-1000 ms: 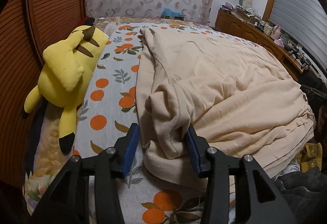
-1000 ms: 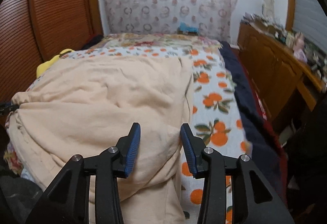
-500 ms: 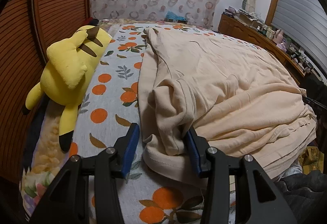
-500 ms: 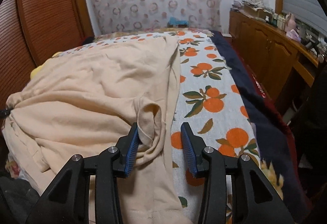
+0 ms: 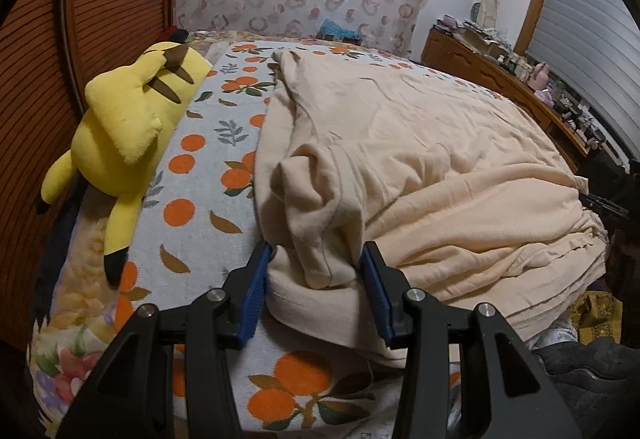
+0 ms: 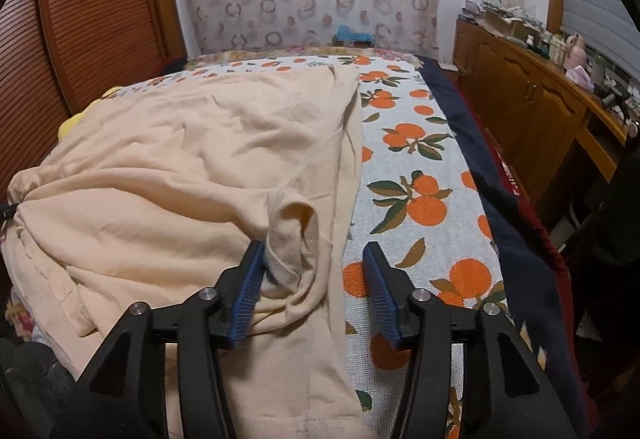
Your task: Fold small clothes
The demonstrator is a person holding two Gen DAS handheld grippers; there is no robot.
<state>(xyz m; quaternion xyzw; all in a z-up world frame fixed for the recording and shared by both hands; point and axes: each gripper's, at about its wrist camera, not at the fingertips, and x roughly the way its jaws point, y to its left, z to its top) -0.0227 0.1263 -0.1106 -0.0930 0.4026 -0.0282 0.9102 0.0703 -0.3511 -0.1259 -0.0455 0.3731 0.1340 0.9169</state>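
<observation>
Centrally, the left hand-held gripper (image 5: pixel 316 279) is clamped on a bunched fold of the cream garment (image 5: pixel 420 159), both blue pads (image 5: pixel 256 291) pressing the cloth. The right hand-held gripper (image 6: pixel 314 283) has its jaws opening: a bunched fold of the same garment (image 6: pixel 180 167) lies against its left pad (image 6: pixel 250 291), while the right pad stands clear of the cloth, over the orange-print sheet (image 6: pixel 416 167). The garment lies spread over the middle of the bed, on that sheet (image 5: pixel 192 175). Left of the garment, at the bed's edge, lies a yellow plush toy (image 5: pixel 132 127). Right of the garment, beyond the bed, stands a wooden cabinet (image 6: pixel 532 111) with small items on top.
</observation>
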